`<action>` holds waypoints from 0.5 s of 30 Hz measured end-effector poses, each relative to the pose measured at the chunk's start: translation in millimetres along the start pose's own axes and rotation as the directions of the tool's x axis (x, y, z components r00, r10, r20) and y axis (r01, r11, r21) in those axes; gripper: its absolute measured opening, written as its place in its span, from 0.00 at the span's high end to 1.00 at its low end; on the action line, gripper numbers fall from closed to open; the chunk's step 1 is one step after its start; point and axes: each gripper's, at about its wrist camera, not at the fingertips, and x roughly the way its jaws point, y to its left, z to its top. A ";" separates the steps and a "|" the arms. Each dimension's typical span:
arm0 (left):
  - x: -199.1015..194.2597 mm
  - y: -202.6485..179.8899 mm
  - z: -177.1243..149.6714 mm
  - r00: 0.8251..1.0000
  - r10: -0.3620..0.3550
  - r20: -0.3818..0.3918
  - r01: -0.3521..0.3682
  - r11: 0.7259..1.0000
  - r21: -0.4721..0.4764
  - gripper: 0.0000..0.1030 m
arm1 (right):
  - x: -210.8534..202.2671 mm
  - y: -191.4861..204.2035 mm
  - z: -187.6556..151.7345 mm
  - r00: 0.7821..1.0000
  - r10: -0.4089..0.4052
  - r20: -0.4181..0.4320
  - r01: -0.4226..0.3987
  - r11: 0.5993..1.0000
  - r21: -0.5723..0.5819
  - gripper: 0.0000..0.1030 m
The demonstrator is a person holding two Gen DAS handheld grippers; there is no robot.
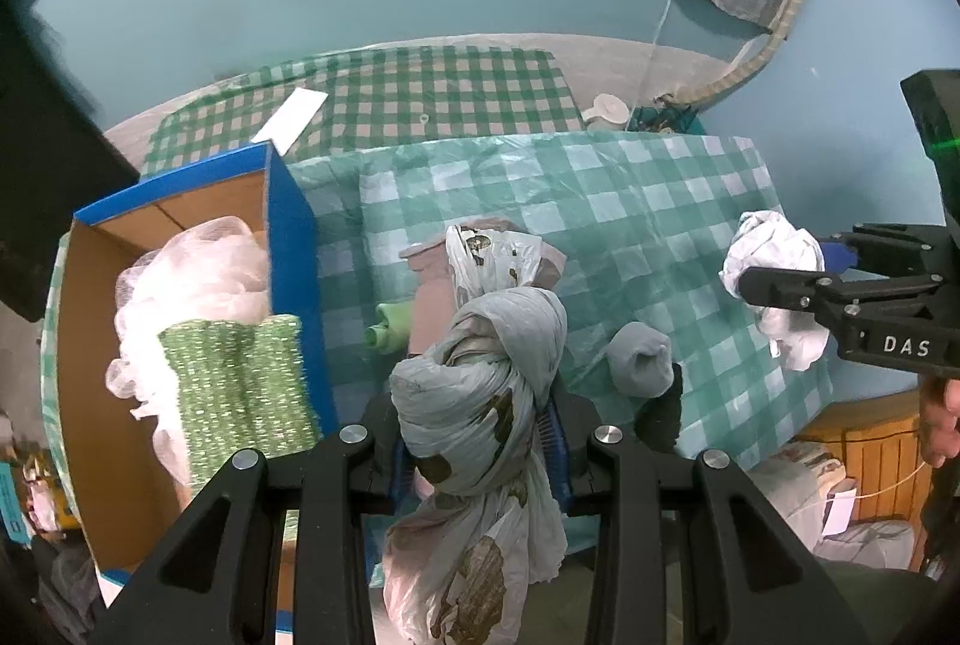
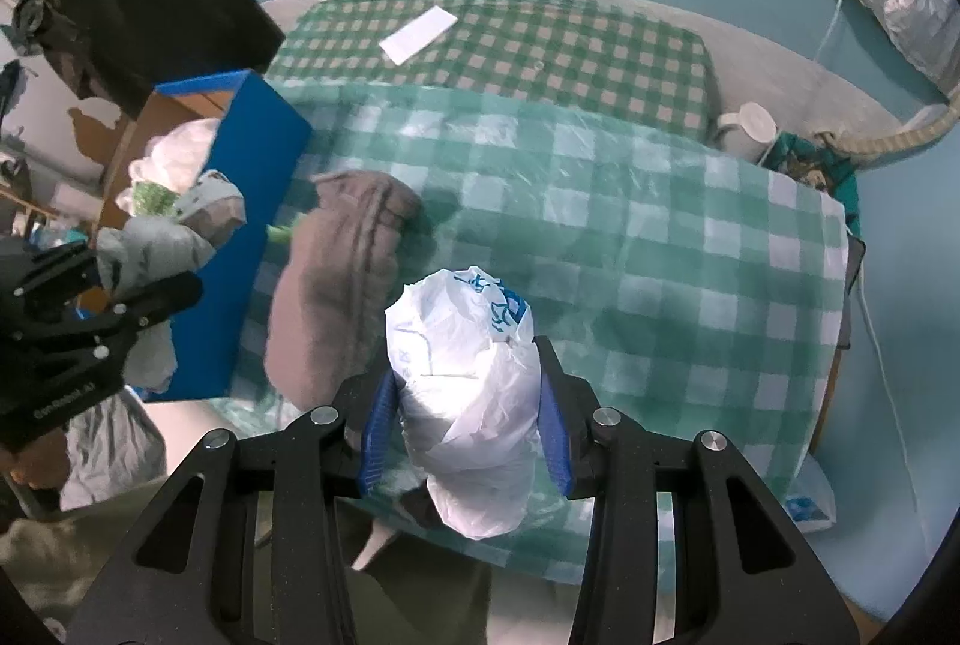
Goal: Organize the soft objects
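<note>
My left gripper (image 1: pixel 480 423) is shut on a knotted grey plastic bag with brown spots (image 1: pixel 486 375), held above the table's near edge. A blue-walled cardboard box (image 1: pixel 288 237) beside it holds pink mesh (image 1: pixel 192 273) and a green cloth (image 1: pixel 234 381). In the right wrist view my right gripper (image 2: pixel 468 375) is shut on a crumpled white plastic bag with blue print (image 2: pixel 462 393), lifted over the checked tablecloth (image 2: pixel 660 255). A brown cloth (image 2: pixel 342 273) lies on the table next to the box (image 2: pixel 258 201). A grey rolled sock (image 1: pixel 639 357) and a small green item (image 1: pixel 390 330) also rest there.
A second table with a darker green check (image 2: pixel 570 45) stands behind, with a white paper (image 2: pixel 420 30) on it. A white jug (image 2: pixel 750 126) sits at the far right corner. A black bulky object (image 2: pixel 138 3) looms behind the box. A dark item (image 1: pixel 663 414) lies by the sock.
</note>
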 end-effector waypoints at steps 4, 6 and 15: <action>-6.7 10.4 -1.8 1.000 0.005 0.008 -0.005 1.000 -0.024 0.66 | -3.7 14.2 8.0 1.000 0.008 0.006 -0.008 1.000 -0.025 0.60; -10.4 16.2 -2.7 1.000 0.008 0.014 -0.008 0.999 -0.038 0.66 | -5.1 23.0 12.7 1.000 0.013 0.009 -0.013 0.999 -0.040 0.60; -21.9 48.9 -14.0 0.999 0.038 0.030 -0.034 0.993 -0.113 0.66 | -3.5 61.3 30.1 0.999 0.043 0.010 -0.042 0.992 -0.120 0.60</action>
